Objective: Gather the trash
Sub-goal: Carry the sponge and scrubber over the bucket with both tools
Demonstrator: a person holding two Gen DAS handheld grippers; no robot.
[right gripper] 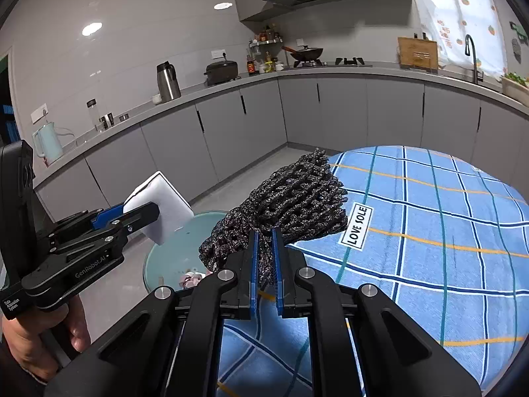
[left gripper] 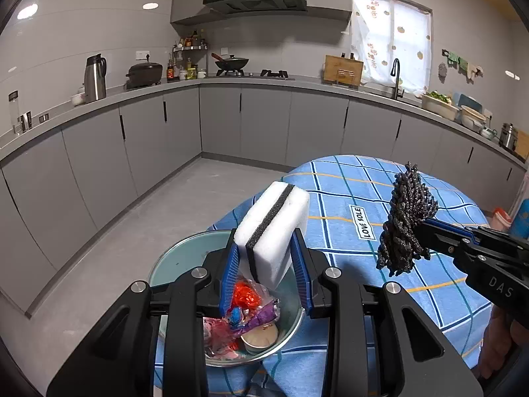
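Observation:
My left gripper (left gripper: 266, 258) is shut on a white sponge with a black middle layer (left gripper: 274, 231) and holds it above a metal bowl (left gripper: 291, 327). The bowl holds crumpled wrappers (left gripper: 244, 311), red, purple and pink. My right gripper (right gripper: 264, 251) is shut on a black glittery mesh scrubber (right gripper: 284, 205), held in the air over the table's left part, to the right of the bowl. In the left wrist view the scrubber (left gripper: 405, 221) hangs at the right. In the right wrist view the sponge (right gripper: 165, 205) and left gripper (right gripper: 142, 213) are at the left.
The round table carries a blue checked cloth (left gripper: 380, 192) with a "LOVE SOLE" label (right gripper: 357, 226). The bowl (right gripper: 168, 258) sits at the table's left edge, over grey floor. Grey kitchen cabinets and counters run along the back walls. A red-capped item (left gripper: 501, 216) stands at the far right.

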